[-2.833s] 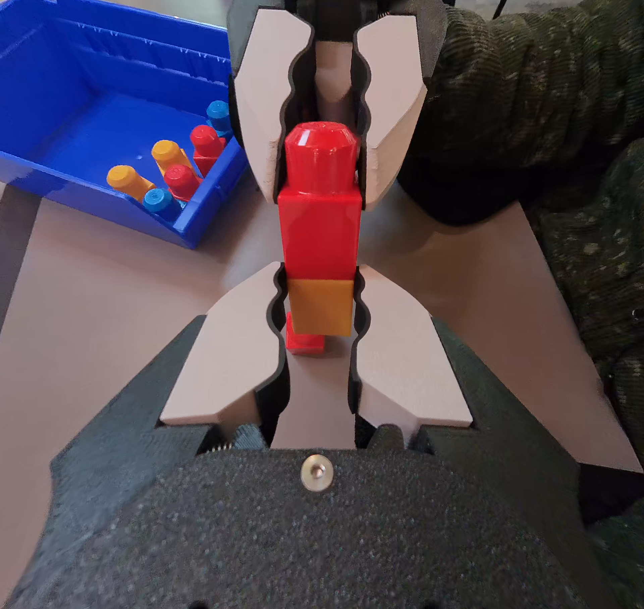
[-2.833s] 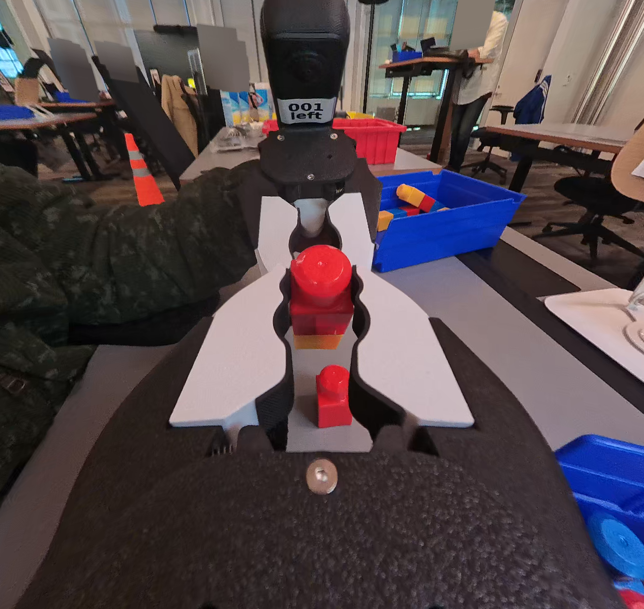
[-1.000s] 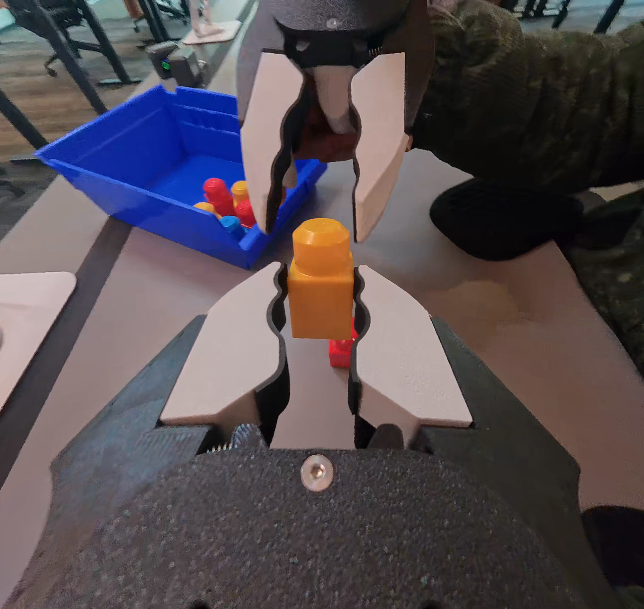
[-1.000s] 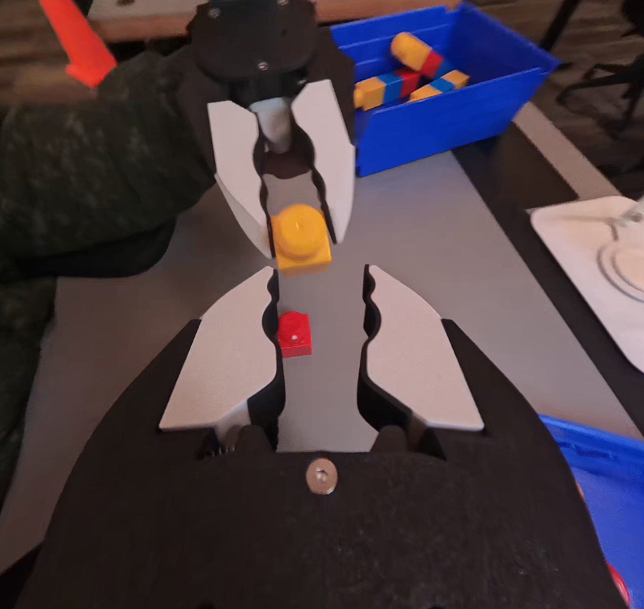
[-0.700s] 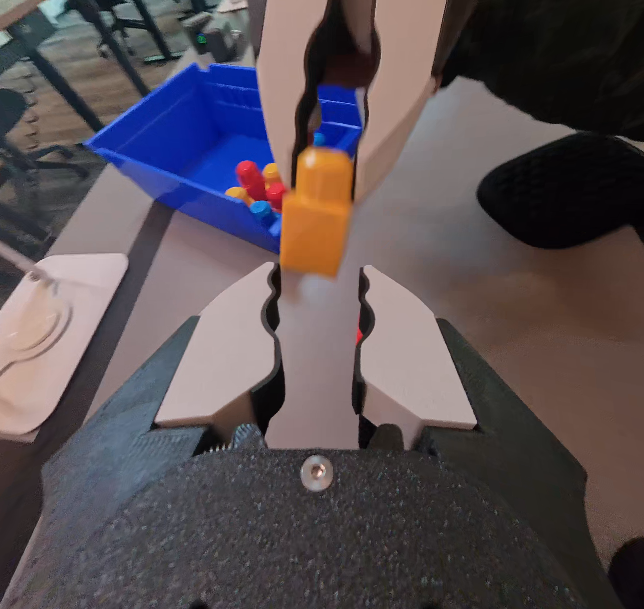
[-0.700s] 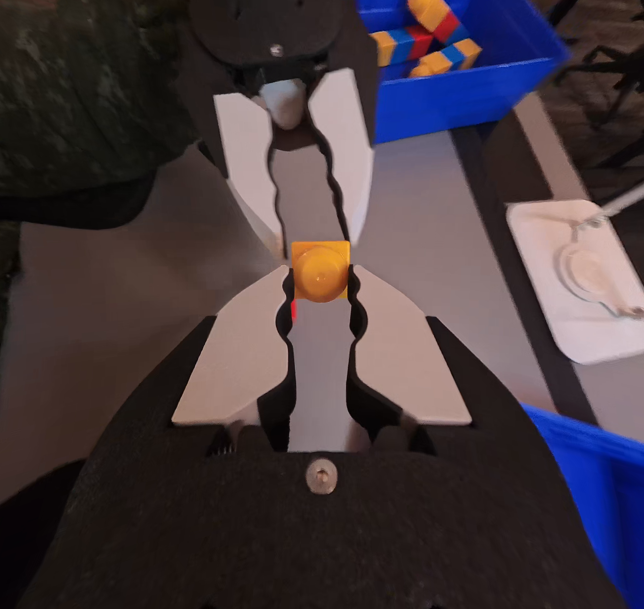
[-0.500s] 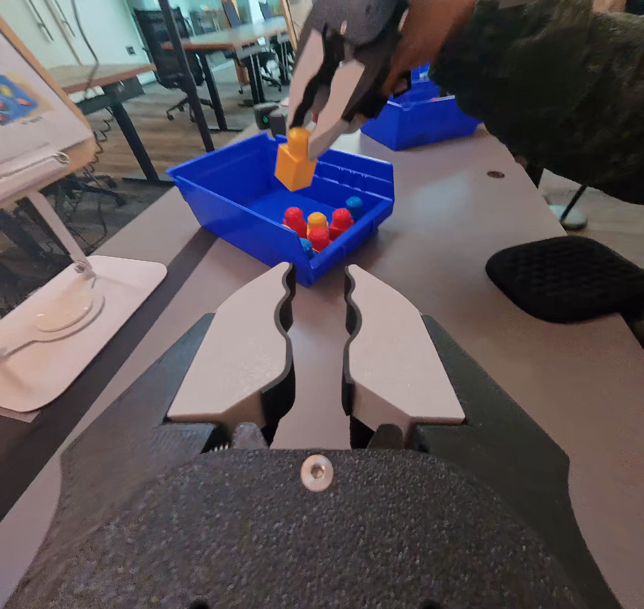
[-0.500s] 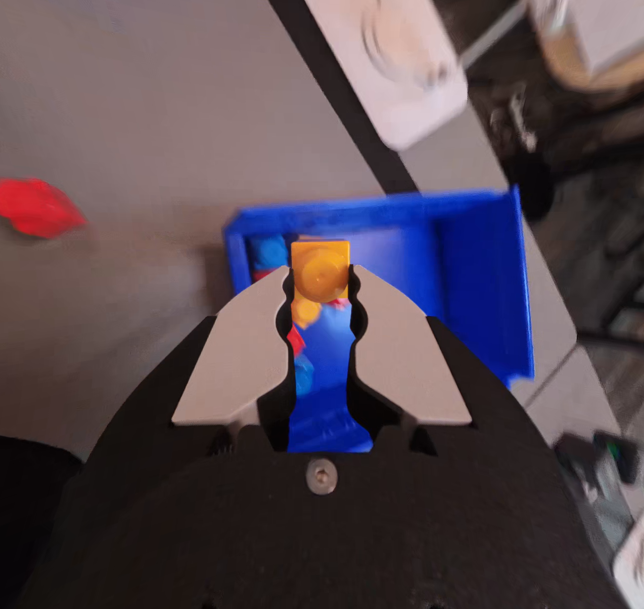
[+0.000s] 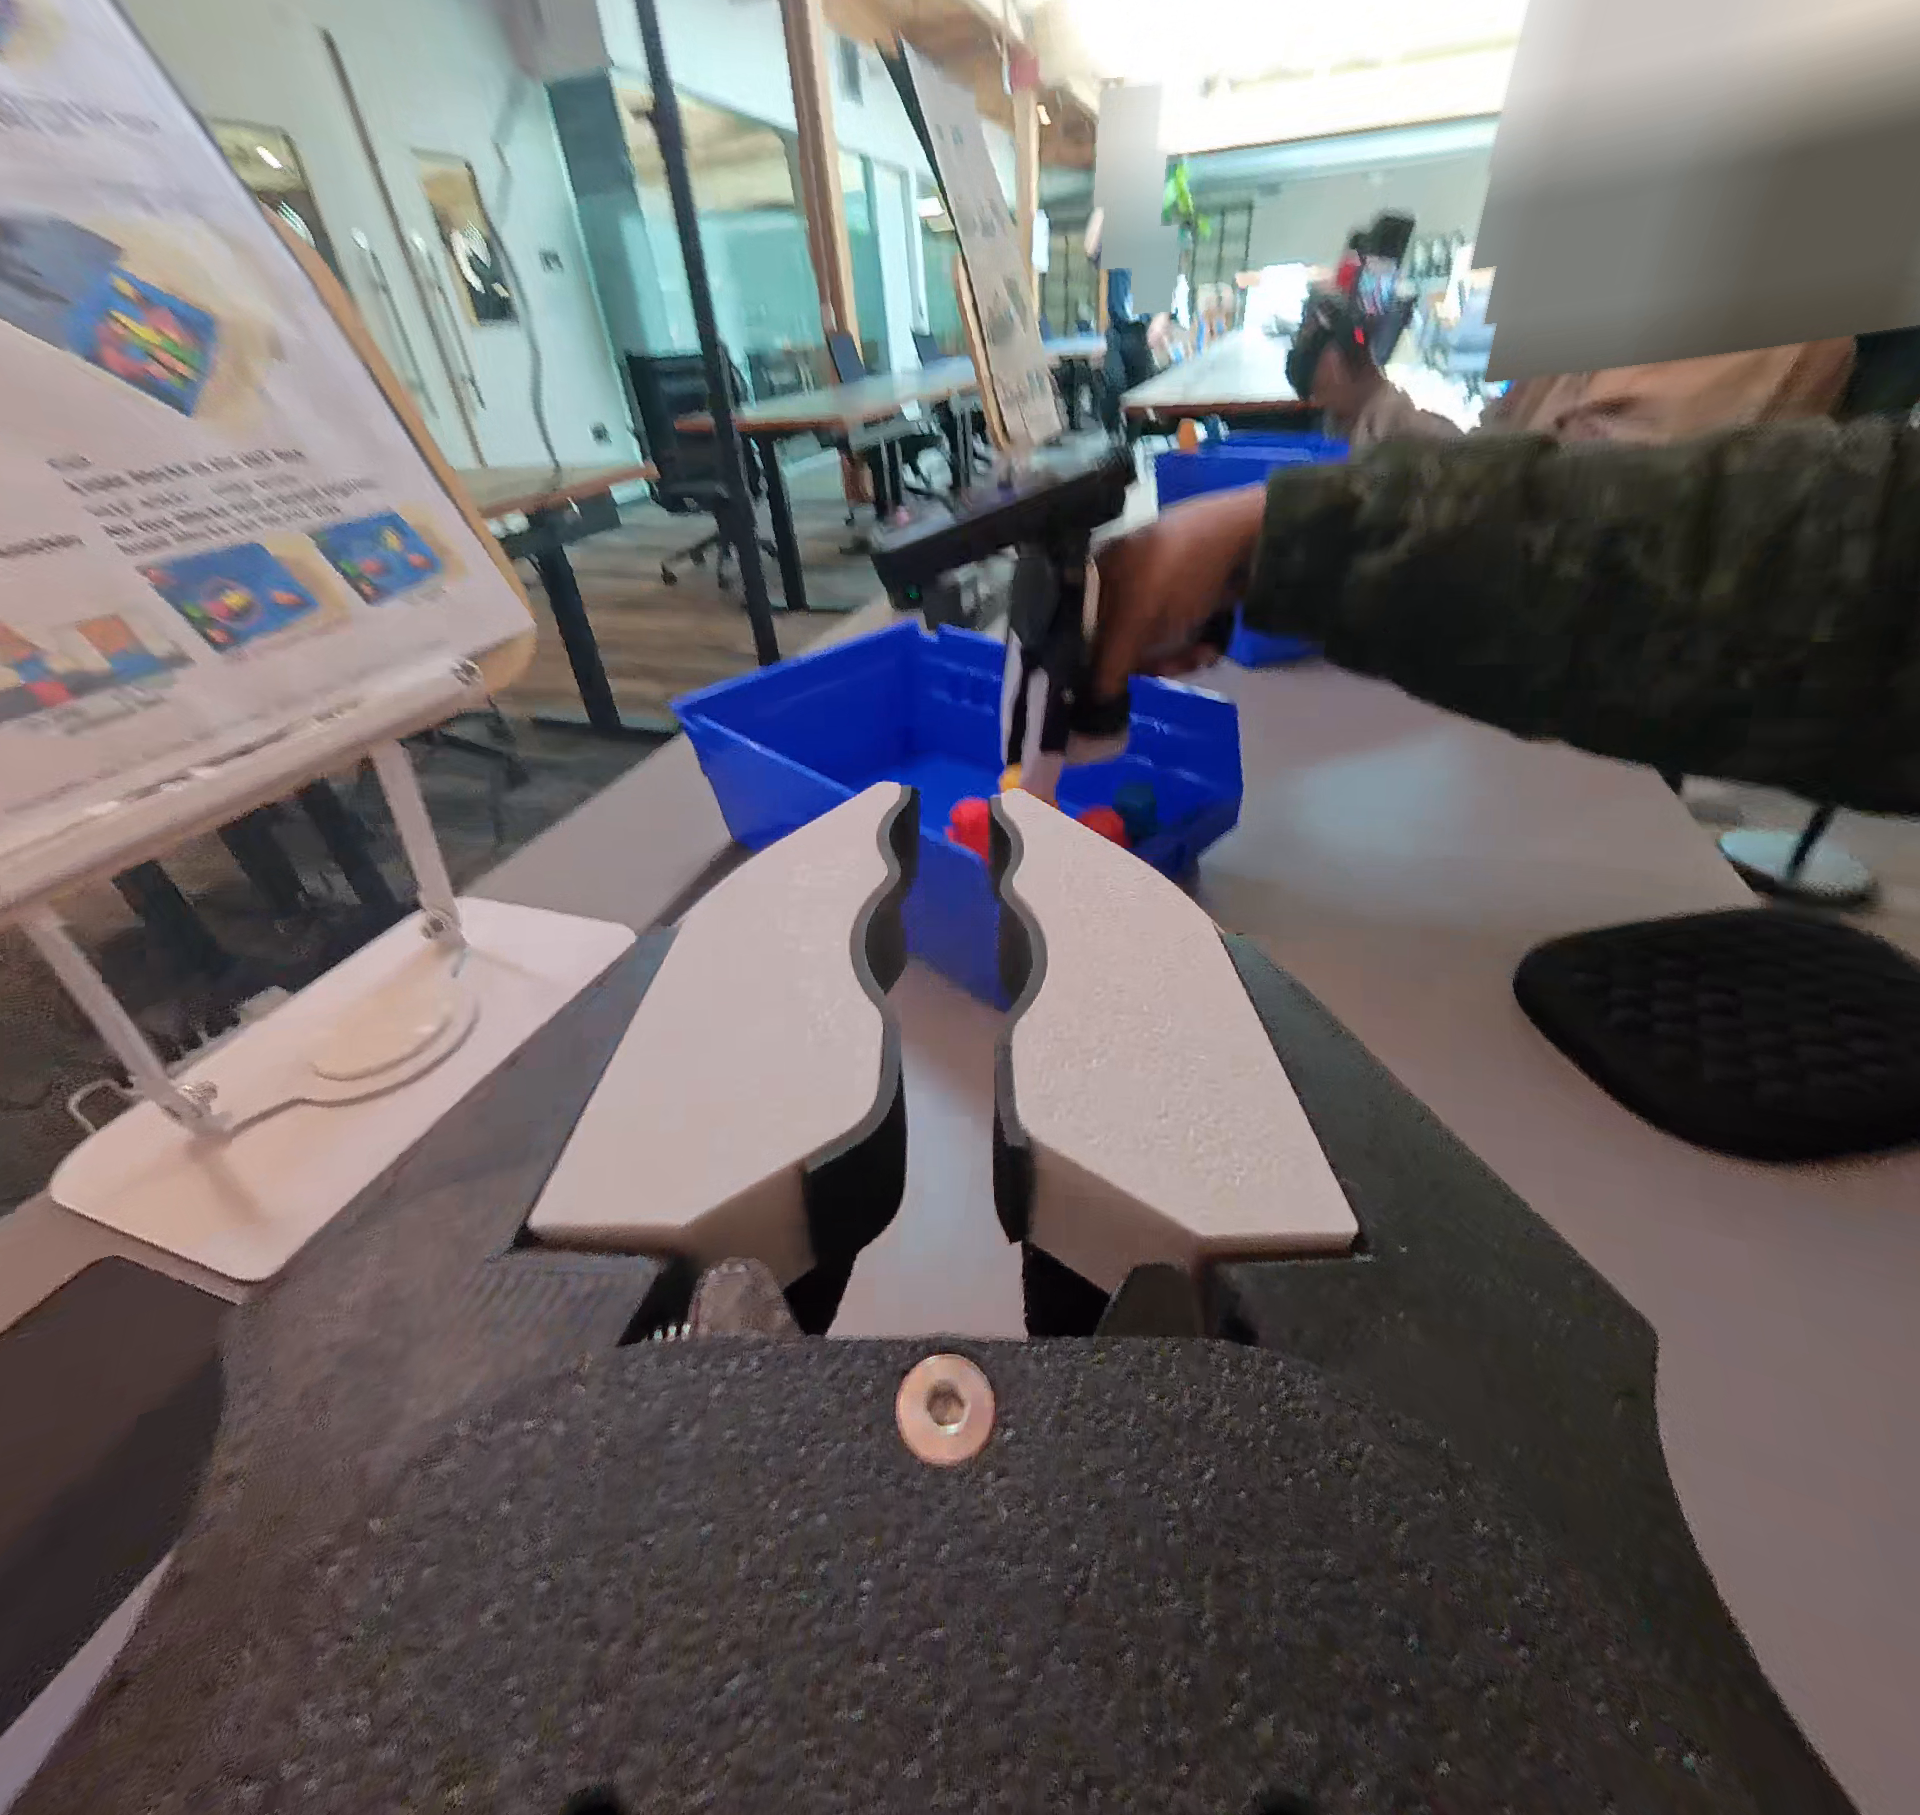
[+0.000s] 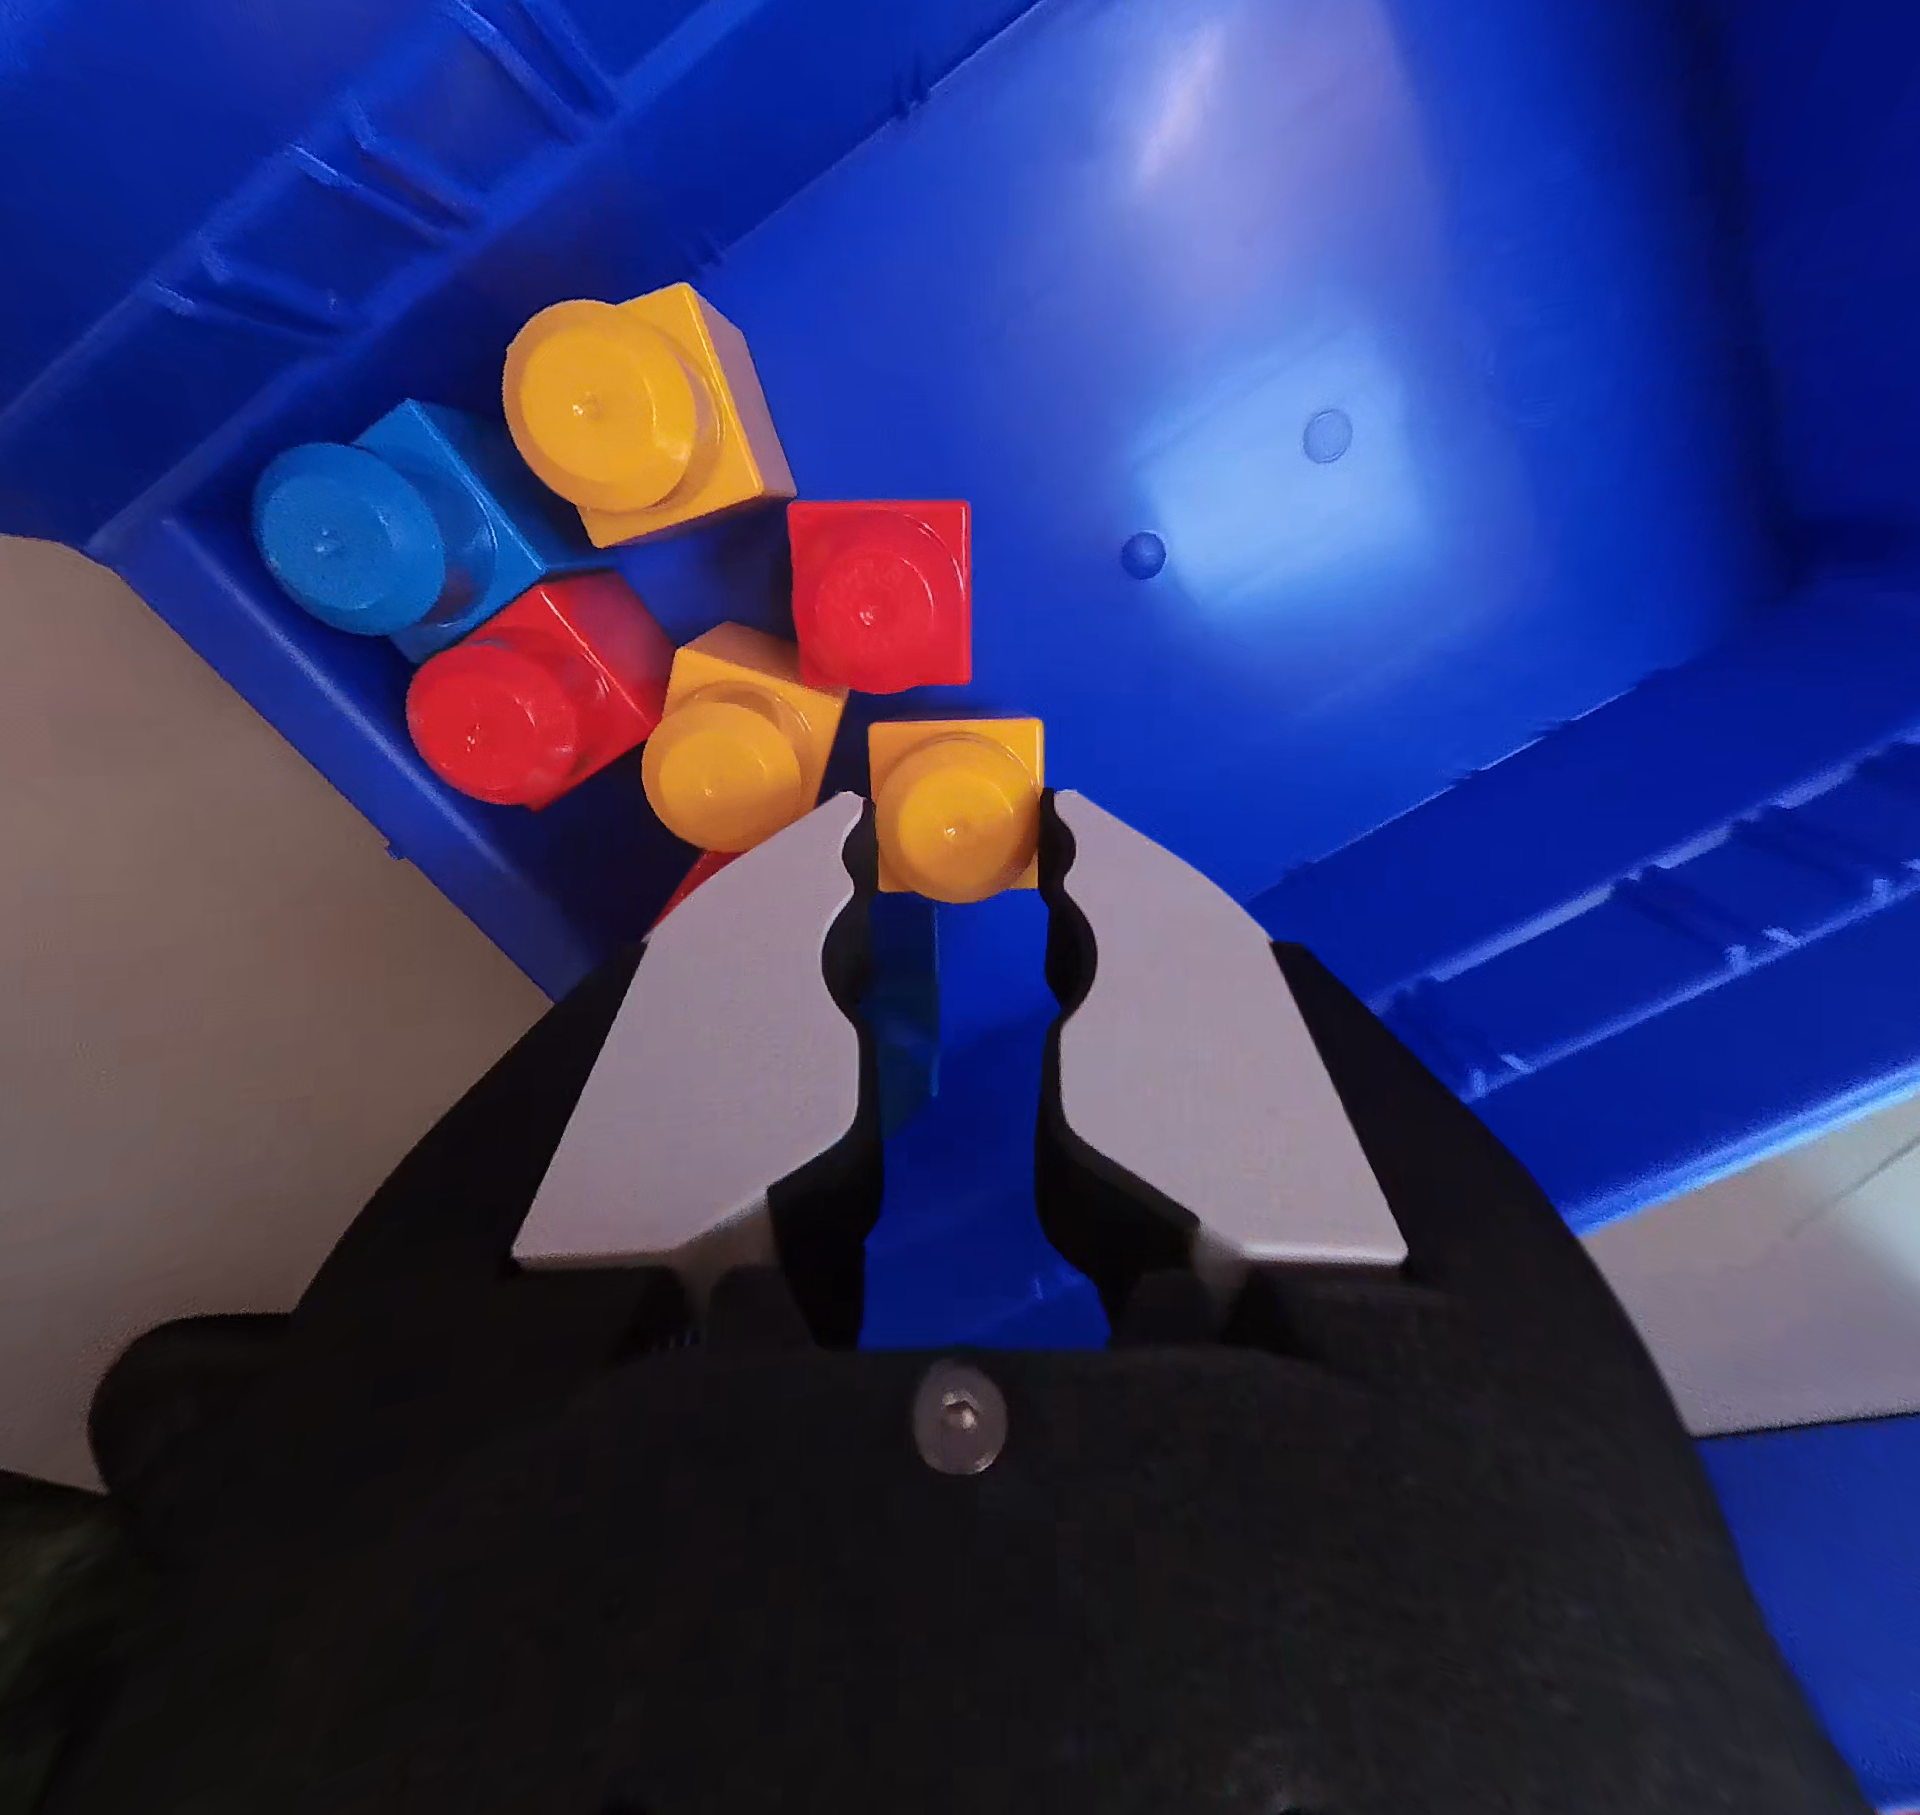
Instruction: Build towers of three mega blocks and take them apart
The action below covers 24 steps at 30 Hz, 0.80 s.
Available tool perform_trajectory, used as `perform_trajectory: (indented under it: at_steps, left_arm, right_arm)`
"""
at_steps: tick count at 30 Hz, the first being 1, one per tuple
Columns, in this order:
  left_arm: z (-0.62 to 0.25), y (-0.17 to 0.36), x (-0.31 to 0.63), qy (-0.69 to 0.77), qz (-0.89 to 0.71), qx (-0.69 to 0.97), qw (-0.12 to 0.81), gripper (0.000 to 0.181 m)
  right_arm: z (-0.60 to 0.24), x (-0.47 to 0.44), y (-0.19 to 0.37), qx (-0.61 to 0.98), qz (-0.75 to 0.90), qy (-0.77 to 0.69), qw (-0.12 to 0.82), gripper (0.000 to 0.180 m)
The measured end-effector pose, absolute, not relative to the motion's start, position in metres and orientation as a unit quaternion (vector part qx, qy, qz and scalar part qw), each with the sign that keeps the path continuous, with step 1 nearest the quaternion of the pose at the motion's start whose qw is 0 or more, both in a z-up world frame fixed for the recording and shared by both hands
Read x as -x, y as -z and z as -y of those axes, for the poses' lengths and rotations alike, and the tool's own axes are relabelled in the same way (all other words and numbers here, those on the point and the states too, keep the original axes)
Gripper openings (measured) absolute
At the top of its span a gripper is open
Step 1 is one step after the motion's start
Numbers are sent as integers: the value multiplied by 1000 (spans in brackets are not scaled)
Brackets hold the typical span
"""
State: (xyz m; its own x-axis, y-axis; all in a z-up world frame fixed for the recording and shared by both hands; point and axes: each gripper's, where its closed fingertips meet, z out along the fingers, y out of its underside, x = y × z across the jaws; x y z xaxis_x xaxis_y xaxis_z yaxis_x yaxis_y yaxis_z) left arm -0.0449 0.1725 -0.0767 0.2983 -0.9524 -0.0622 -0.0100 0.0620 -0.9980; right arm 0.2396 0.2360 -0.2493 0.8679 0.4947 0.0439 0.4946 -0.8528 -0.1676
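Pinching orange block [image 10: 956,807] in right gripper [image 10: 954,809] over blue bin [image 10: 1351,331] – left gripper [image 9: 948,809] fingers narrowly apart, empty

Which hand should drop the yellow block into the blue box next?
Right. The right hand-held gripper already holds the yellow block just above the floor of the blue bin, beside the loose blocks. The left hand-held gripper is empty and back over the table, outside the bin.

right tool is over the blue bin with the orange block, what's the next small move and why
Probably open the right tool and let go. Its fingers grip the orange block over the blue bin, low beside the loose blocks there, with bare bin floor beneath. The left tool holds nothing, so nothing else waits.
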Motion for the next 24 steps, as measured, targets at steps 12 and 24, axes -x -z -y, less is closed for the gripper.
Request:
perform_trajectory:
  at_steps: [12, 24]
  left_arm:
    - [-200, 57, 80, 387, -335, 559, 653, 8]
    - [-203, 59, 83, 355, -339, 566, 662, 7]
  right_arm:
    - [-255, -206, 201, 930, 270, -17, 250, 39]
    - [-129, -40, 209, 741, 641, -112, 167, 57]
